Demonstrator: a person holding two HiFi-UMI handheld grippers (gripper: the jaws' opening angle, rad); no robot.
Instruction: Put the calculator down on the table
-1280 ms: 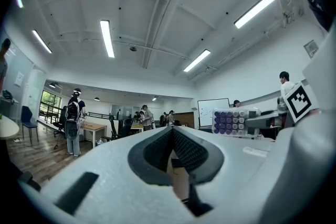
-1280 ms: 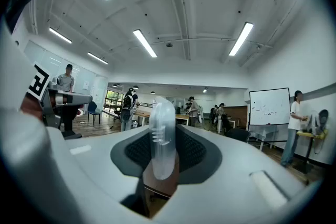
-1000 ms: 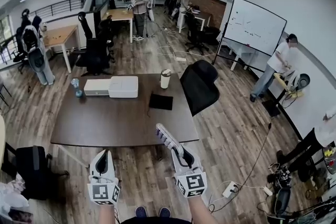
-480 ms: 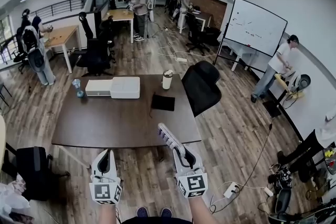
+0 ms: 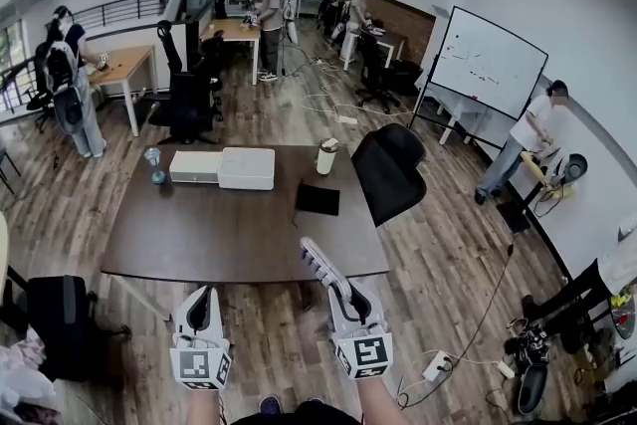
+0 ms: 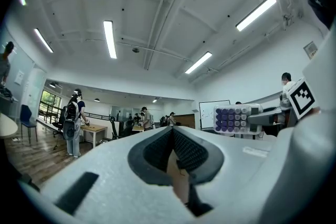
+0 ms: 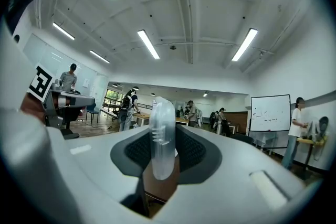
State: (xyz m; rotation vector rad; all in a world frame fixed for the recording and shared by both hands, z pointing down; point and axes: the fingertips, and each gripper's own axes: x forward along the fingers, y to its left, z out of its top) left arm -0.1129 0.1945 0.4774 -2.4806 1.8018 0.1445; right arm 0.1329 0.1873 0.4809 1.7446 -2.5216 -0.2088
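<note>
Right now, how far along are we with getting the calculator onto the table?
Done: the calculator is picked up, clamped edge-on in the right tool. In hand: it is held in the air by the near edge of the table, not resting on it. Left: carry it over bare tabletop, lower it and open the jaws. The left tool is shut with nothing in it.

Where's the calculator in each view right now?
Head view: calculator lower centre, in the right claw.
Left gripper view: calculator at right, purple keys showing.
Right gripper view: calculator edge-on at centre, clamped.
Shared landmark: the whiteboard.
</note>
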